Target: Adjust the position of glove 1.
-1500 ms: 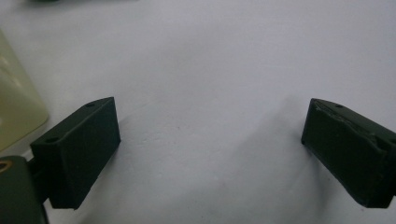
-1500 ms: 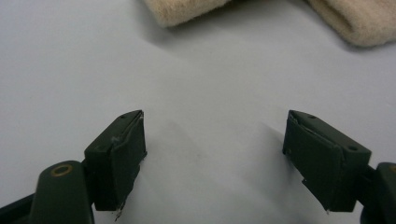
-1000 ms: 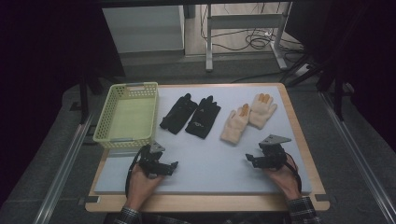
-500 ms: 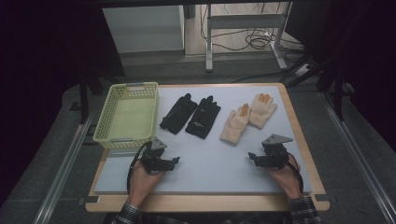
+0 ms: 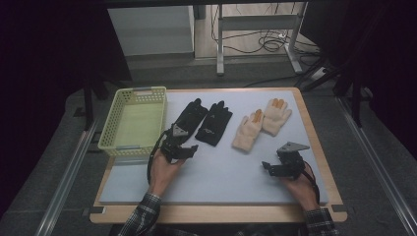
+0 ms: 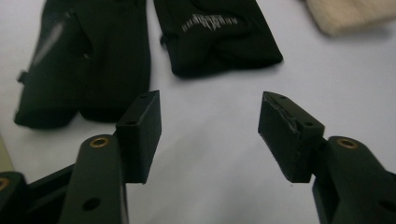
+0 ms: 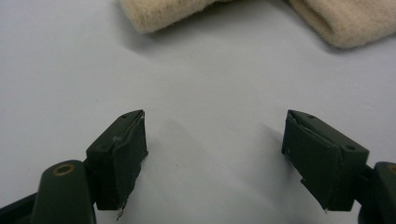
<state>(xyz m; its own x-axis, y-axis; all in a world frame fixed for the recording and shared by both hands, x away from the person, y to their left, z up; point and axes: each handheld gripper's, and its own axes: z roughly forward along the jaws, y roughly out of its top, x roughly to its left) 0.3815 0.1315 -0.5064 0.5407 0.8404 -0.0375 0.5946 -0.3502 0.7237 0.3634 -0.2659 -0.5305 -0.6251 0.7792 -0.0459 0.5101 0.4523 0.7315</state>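
Two black gloves (image 5: 188, 118) (image 5: 214, 124) lie flat side by side on the grey mat (image 5: 221, 172), and two beige gloves (image 5: 248, 130) (image 5: 276, 116) lie to their right. My left gripper (image 5: 183, 145) is open just short of the black gloves' cuffs. In the left gripper view its jaws (image 6: 210, 126) stand wide apart over bare mat, with one black glove (image 6: 88, 60) ahead on the left and the other (image 6: 219, 37) ahead. My right gripper (image 5: 273, 166) rests open below the beige gloves. In the right gripper view it (image 7: 215, 149) holds nothing, and the beige cuffs (image 7: 163, 11) (image 7: 345, 21) lie ahead.
A pale yellow plastic basket (image 5: 118, 142) with nothing in it stands at the table's left side, close beside the left gripper. The wooden table rim (image 5: 324, 147) frames the mat. Bare mat stretches between the two hands. Metal frame legs and cables stand beyond the table.
My left gripper has moved forward and a little right, up to the black gloves' cuffs. The right gripper has stayed where it was.
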